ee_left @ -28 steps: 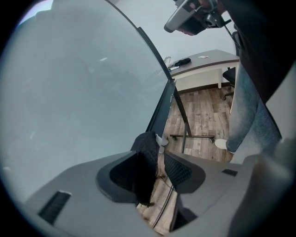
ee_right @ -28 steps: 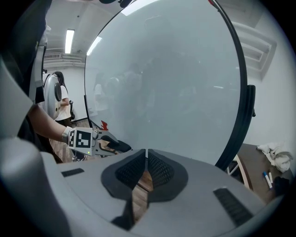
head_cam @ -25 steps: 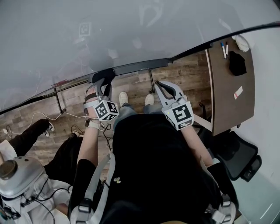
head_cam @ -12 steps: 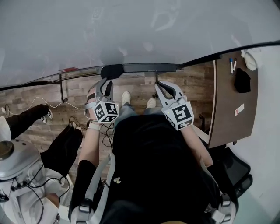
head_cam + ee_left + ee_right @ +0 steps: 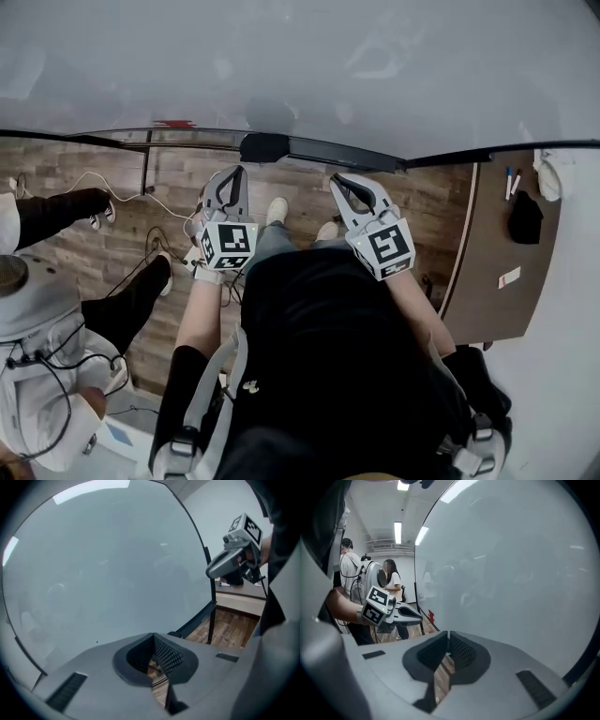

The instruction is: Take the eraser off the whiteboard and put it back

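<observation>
Showing the dark eraser parked on the lower rail of the whiteboard, near the left hand-held gripper, freshly closed on nothing, and the right hand-held gripper, likewise together and empty; probably light, rigid-backed, soft-faced, best pinched across its narrow width.

- Floor: brown wood planks of mixed tones, running on under the furniture.
- Brown desk at the right edge of the head view. On its far end lie two markers, a black object and a small white slip.
- Pale plain wall behind the desk in the left gripper view.
- Ceiling: fluorescent strip light, lit.
- Far end of the room: two people standing beside white equipment.
</observation>
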`<state>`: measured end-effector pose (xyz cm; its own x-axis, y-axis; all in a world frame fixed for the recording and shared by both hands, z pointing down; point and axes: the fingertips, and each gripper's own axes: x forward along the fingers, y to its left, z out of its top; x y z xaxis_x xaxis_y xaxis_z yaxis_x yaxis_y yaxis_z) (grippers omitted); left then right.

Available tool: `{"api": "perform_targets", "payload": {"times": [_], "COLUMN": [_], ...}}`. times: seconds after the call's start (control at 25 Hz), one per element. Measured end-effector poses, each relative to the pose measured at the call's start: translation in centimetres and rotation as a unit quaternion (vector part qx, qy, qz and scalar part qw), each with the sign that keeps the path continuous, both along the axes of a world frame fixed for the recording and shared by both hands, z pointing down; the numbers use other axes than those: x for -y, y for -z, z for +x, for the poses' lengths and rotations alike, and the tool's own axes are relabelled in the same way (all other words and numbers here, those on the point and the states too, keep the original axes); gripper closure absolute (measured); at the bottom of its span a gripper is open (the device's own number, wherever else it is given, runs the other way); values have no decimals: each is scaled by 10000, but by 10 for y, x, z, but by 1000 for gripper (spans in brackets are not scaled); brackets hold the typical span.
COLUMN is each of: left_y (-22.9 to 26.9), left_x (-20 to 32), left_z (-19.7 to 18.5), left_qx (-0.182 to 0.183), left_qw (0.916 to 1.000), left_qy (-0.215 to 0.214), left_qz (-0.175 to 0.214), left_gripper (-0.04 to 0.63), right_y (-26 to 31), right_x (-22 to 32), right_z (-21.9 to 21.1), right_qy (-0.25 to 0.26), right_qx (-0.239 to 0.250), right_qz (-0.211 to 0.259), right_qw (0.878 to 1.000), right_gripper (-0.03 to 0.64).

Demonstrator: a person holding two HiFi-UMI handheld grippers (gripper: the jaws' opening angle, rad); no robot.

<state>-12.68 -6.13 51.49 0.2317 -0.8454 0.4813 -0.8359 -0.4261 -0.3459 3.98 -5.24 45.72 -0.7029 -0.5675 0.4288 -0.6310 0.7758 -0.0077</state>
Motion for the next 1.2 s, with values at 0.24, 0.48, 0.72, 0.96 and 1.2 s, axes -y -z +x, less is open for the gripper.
{"api": "perform_targets", "payload": {"times": [0.24, 0.48, 0.72, 0.96, 1.2], "left_y": [31, 62, 85, 104, 116], "left_x": [-7, -12, -23, -31, -36], "left_z": [-11, -15, -18, -19, -20], "left_qx": [-504, -941, -1193, -1408, -1501], "left_qw": [9975, 9911, 9848, 9783, 9745], "left_qy": [468, 774, 999, 1149, 1227], "left_qz": [190, 545, 775, 991, 1126], "left_gripper": [588, 588, 588, 588, 588], "right_y": [13, 25, 40, 53, 70], "right_x": [6, 10, 8, 3, -5], "right_z": [-26, -48, -70, -81, -87], "right_qy": [480, 936, 1318, 1628, 1893], "right_qx": [127, 227, 359, 508, 695], "right_qz": [95, 194, 274, 340, 436], "right_qw": [9987, 9952, 9902, 9848, 9785], "right_gripper": [589, 589, 589, 589, 589]}}
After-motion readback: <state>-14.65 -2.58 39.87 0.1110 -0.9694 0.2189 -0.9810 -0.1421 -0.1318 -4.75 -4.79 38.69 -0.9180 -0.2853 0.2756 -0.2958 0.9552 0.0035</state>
